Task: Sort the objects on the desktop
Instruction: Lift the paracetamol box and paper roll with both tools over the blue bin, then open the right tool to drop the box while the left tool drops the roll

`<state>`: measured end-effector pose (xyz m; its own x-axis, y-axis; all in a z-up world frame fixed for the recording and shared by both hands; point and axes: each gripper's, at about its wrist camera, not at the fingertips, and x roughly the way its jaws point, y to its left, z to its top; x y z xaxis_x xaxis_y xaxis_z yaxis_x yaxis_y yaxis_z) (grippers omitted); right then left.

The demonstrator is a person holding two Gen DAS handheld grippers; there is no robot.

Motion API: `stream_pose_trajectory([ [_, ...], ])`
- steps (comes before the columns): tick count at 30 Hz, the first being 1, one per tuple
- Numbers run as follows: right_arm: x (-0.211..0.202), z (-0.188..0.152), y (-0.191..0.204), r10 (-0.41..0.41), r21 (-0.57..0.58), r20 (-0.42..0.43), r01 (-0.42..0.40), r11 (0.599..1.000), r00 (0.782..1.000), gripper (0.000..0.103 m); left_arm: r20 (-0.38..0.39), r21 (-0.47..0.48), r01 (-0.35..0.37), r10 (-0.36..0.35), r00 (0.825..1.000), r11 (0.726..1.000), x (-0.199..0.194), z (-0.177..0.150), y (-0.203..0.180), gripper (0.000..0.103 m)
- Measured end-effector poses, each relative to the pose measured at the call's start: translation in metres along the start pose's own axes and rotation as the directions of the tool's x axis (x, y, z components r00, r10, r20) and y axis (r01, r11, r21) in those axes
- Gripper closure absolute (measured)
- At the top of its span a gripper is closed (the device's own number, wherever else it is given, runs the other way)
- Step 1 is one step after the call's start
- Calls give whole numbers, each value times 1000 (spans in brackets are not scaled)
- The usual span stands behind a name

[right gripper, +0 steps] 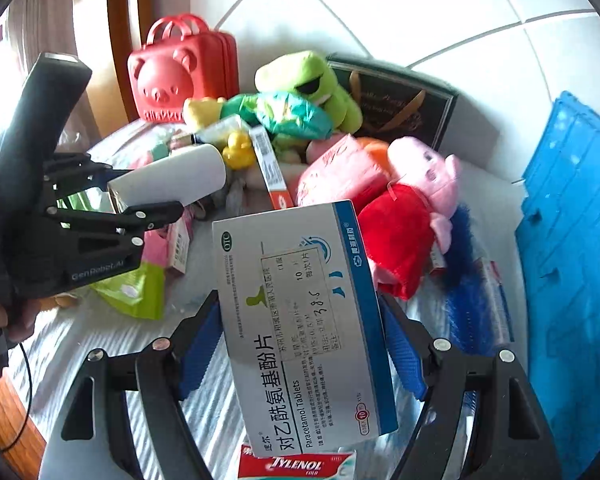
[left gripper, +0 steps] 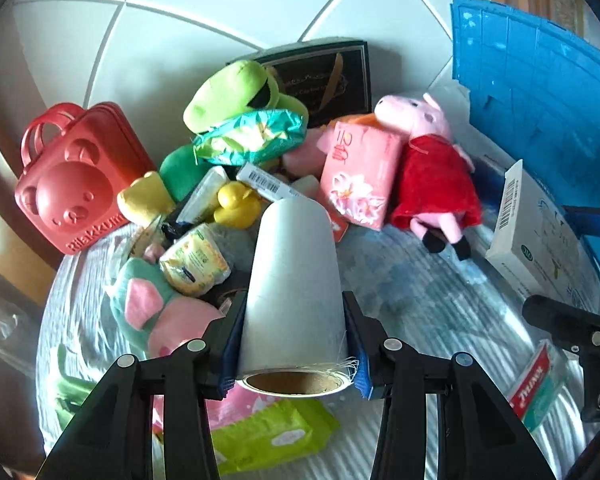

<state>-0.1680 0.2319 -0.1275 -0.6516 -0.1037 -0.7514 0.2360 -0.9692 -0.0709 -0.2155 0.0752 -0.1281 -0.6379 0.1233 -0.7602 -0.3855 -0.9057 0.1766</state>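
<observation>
The left claw (left gripper: pixel 296 344) clenched a light, smooth white film roll (left gripper: pixel 294 280) by its sides above the table's cluttered middle — slippery, crushable — while the right claw (right gripper: pixel 300 344) grasped a stiff white-and-blue cardboard tablet box (right gripper: pixel 300 316).

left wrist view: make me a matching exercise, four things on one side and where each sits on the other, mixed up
Things:
1. white roll
2. yellow duck
3. red bear case
4. pig plush

Places:
A. far left, beside the pile
B. lying right of the pink tissue pack
C. between the left gripper pads
D. in the pile, just beyond the roll's far end

Pairs: 1-C, 2-D, 3-A, 4-B
</observation>
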Motion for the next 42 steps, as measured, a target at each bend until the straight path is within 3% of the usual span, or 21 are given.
stream_pose_trajectory([
  [7, -89, 7, -2, -106, 78, 145, 96, 992, 984, 28, 165, 21, 31, -34, 986, 999, -76, 41, -19, 59],
  [14, -174, 4, -18, -271, 170, 245, 234, 957, 931, 28, 295, 72, 111, -128, 947, 991, -140, 73, -59, 59],
  [22, -258, -19, -69, -405, 292, 297, 322, 901, 864, 28, 392, 175, 182, -238, 889, 968, -204, 117, -150, 59],
  [28, -322, -41, -146, -488, 382, 318, 361, 851, 813, 28, 429, 232, 220, -302, 851, 948, -238, 155, -242, 59],
  [31, -346, -54, -193, -523, 415, 304, 383, 825, 796, 28, 431, 247, 224, -314, 846, 943, -242, 175, -291, 59],
  [34, -359, -68, -245, -541, 448, 269, 394, 803, 797, 28, 429, 244, 223, -311, 848, 944, -240, 196, -333, 59],
  [42, -360, -98, -353, -557, 503, 188, 408, 762, 809, 28, 392, 244, 187, -273, 878, 952, -221, 225, -421, 59],
])
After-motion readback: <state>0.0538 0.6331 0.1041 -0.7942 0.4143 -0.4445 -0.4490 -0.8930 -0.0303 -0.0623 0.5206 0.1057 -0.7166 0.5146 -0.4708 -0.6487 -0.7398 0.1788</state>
